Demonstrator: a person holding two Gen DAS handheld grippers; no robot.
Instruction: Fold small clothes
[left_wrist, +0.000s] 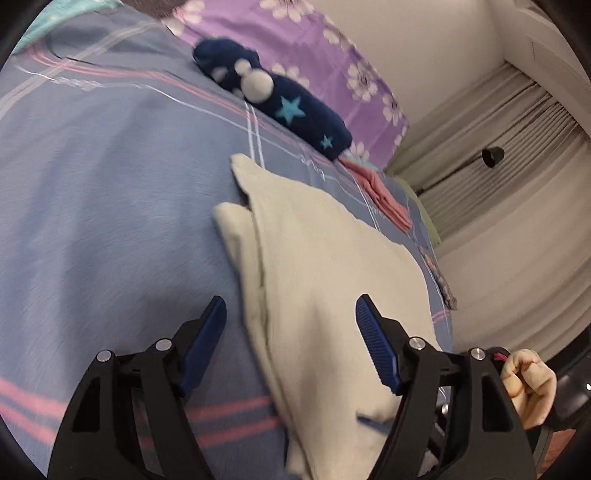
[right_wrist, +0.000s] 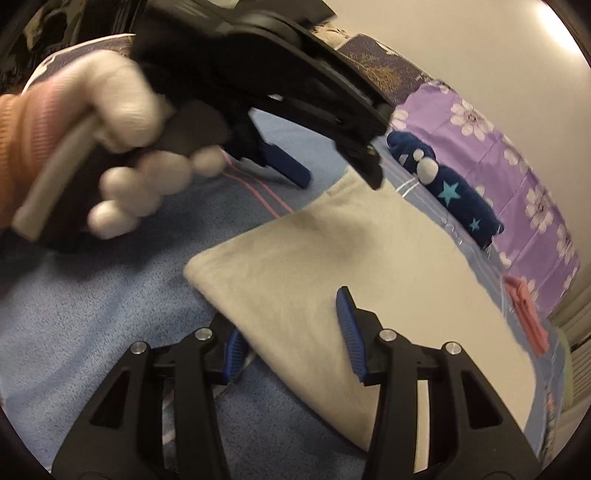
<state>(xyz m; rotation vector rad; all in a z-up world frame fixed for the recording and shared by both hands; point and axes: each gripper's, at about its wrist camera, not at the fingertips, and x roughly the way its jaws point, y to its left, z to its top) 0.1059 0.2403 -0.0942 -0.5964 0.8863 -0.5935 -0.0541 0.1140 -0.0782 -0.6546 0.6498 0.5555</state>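
Note:
A cream cloth (left_wrist: 332, 258) lies folded flat on the blue striped bedsheet (left_wrist: 110, 203). My left gripper (left_wrist: 291, 306) hovers over the cloth's near end with its jaws wide open and nothing pinched; its right finger is over the cloth, its left over the sheet. In the right wrist view the same cream cloth (right_wrist: 351, 258) runs between the jaws of my right gripper (right_wrist: 291, 332). The left finger's tip is hidden under the cloth's edge and the right pad (right_wrist: 351, 339) stands clear above it. The left gripper (right_wrist: 332, 173) shows at the top, held by a gloved hand (right_wrist: 122, 110).
A navy fleece garment (left_wrist: 273, 96) with stars and white pompoms lies at the far side, a pink garment (left_wrist: 384, 192) beside it. Behind them is purple flowered bedding (left_wrist: 314, 37). A curtain (left_wrist: 498, 158) and a wall close off the right. A gloved hand (left_wrist: 528, 384) is at lower right.

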